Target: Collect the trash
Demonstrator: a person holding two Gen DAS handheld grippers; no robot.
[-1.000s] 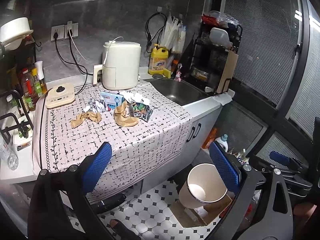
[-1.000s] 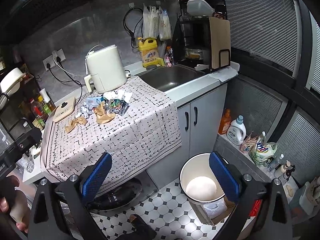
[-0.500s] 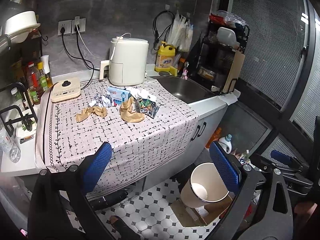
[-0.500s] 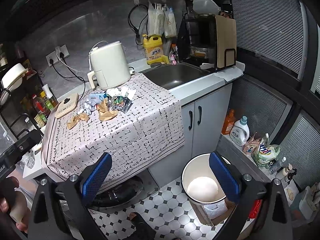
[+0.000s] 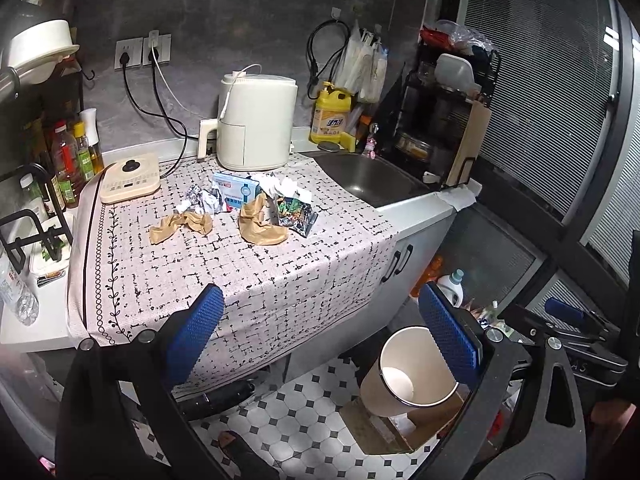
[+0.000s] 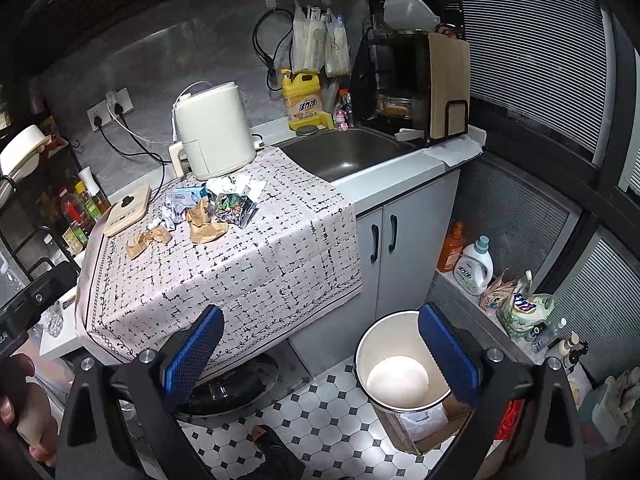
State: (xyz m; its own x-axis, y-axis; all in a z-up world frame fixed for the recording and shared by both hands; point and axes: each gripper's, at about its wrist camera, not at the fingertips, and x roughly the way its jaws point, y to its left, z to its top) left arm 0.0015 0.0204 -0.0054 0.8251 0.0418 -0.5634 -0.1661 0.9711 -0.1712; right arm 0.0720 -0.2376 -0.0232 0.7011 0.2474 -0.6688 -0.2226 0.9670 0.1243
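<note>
Both grippers, left and right, gape empty, hanging back from the counter's trash pile, bin waiting below.

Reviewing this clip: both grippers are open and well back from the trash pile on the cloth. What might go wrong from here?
1. The tablecloth overhangs the counter edge; a low pinch on the brown paper might snag and drag it.
2. The white bin sits on the floor below the counter, so light pieces like the foil wrapper may miss on the drop.
3. The trash lies clustered near the air fryer, so one grab may scatter its neighbours.
</note>
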